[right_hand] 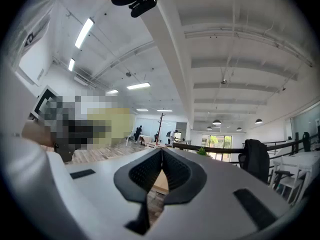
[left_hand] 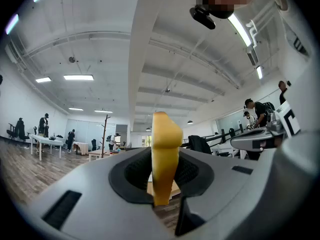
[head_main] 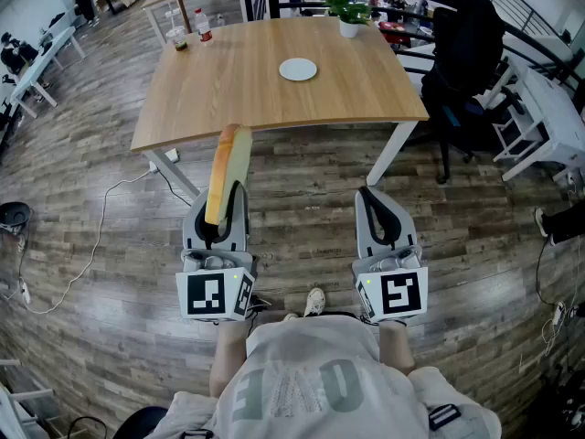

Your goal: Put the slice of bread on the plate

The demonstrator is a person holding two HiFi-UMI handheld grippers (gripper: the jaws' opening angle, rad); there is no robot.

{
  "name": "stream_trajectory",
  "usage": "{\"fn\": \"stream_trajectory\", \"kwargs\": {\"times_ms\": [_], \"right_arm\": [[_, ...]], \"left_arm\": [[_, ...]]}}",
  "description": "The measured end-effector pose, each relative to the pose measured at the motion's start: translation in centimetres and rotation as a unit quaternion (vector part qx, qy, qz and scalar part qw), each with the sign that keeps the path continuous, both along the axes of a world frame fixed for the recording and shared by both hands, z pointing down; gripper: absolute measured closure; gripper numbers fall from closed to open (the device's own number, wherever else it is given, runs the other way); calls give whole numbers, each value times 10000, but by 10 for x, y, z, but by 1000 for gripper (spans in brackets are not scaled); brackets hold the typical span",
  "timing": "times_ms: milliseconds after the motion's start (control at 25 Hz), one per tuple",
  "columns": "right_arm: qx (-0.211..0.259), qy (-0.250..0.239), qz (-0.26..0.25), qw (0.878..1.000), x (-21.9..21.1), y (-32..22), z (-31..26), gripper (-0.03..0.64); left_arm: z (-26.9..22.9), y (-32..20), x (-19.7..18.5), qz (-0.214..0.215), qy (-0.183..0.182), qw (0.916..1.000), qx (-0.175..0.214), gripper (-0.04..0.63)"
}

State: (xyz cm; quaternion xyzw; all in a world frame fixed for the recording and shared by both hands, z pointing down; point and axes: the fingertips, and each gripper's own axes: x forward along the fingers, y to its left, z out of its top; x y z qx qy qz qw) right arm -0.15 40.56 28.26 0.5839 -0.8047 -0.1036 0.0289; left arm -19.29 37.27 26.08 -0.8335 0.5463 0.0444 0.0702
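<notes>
No legible text, shirt lettering unreadable

— Gripping anything with the left gripper?
— Yes: clamped on bread, pinched edge-on between narrowly parted jaws, tipped slightly upward.
— And with the right gripper?
— Nothing. Closed tight, tips together, pointing level and forward.
— Placed how?
— Side by side, well apart, low in front of the torso, marker cubes nearest the body.
— Forearms?
— Bare, reaching straight forward into the gripper backs. Hands probably tucked under the cubes; hard to tell from above.
</notes>
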Motion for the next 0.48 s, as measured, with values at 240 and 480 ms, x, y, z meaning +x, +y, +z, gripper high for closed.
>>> {"fn": "stream_trajectory", "kwargs": {"times_ms": [240,480], "right_arm": [[123,-7,21,9999,6,-7,-3,598],[-6,117,-98,9999,10,-12,5,600]], "left_arm": [[0,-6,2,-85,-110,9998,109,502],[6,-10,4,-218,-189,9996,70,502]]}}
